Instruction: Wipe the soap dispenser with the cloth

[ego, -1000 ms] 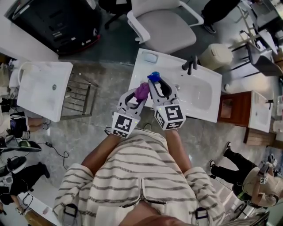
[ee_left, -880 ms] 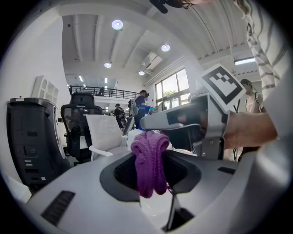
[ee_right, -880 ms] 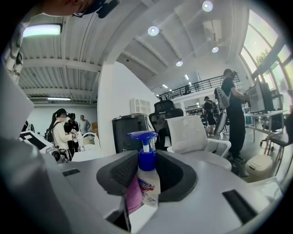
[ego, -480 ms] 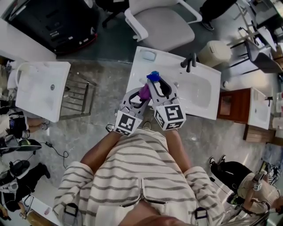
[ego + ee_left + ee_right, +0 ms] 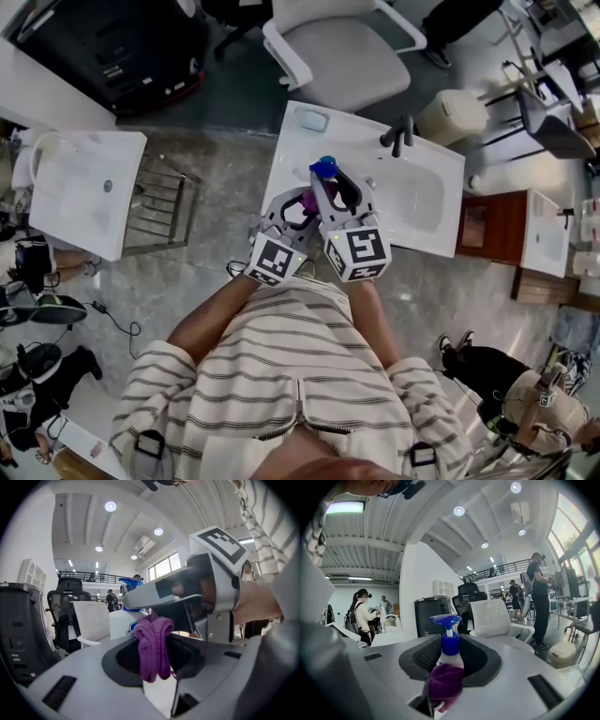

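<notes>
A white soap dispenser with a blue pump (image 5: 324,169) is held above the white sink (image 5: 427,202), and my right gripper (image 5: 330,178) is shut on its body. In the right gripper view the bottle (image 5: 450,641) stands upright between the jaws. My left gripper (image 5: 298,199) is shut on a bunched purple cloth (image 5: 306,200), which presses against the bottle's near left side. In the left gripper view the cloth (image 5: 153,646) hangs folded between the jaws, with the bottle (image 5: 123,623) just behind it and the right gripper (image 5: 206,597) across the top.
A dark faucet (image 5: 401,134) and a small soap dish (image 5: 315,121) are at the sink's far edge. A white office chair (image 5: 347,47) and a beige bin (image 5: 453,114) stand beyond. A second basin (image 5: 84,187) and a wire rack (image 5: 159,202) are at the left.
My left gripper with the cloth has shifted a little to the right, closer along the bottle and the right gripper. The right gripper and the dispenser have stayed put.
</notes>
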`<state>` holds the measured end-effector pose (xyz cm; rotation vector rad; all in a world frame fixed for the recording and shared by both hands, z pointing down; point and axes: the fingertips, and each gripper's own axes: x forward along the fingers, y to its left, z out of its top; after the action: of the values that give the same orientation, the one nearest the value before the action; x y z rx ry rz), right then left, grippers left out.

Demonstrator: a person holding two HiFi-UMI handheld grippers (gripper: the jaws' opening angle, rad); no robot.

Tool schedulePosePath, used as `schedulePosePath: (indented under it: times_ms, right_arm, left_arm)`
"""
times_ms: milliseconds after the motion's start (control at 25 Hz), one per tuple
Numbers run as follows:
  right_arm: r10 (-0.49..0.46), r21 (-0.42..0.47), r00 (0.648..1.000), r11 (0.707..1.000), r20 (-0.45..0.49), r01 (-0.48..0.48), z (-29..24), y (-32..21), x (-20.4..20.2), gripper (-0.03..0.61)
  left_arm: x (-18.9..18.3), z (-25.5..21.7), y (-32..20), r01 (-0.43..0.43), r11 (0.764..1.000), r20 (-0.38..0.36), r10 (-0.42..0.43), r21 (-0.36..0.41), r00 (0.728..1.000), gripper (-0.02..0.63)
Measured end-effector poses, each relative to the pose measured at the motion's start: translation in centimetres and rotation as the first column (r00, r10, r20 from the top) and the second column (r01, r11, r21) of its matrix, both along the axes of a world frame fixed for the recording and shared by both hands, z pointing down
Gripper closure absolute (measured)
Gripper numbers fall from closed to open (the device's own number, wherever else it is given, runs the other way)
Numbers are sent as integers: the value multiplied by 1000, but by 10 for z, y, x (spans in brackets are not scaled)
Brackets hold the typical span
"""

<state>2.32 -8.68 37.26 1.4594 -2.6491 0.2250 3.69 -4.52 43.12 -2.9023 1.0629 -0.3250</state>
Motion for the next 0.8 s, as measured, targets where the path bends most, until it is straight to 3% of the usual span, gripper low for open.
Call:
schedulePosePath:
  times_ms: [800]
  right_arm:
    - [16, 0, 999, 1000, 33, -16, -12, 9, 9, 445]
  left_arm:
    - [6, 24, 4, -38, 998, 49, 40, -41, 998, 483]
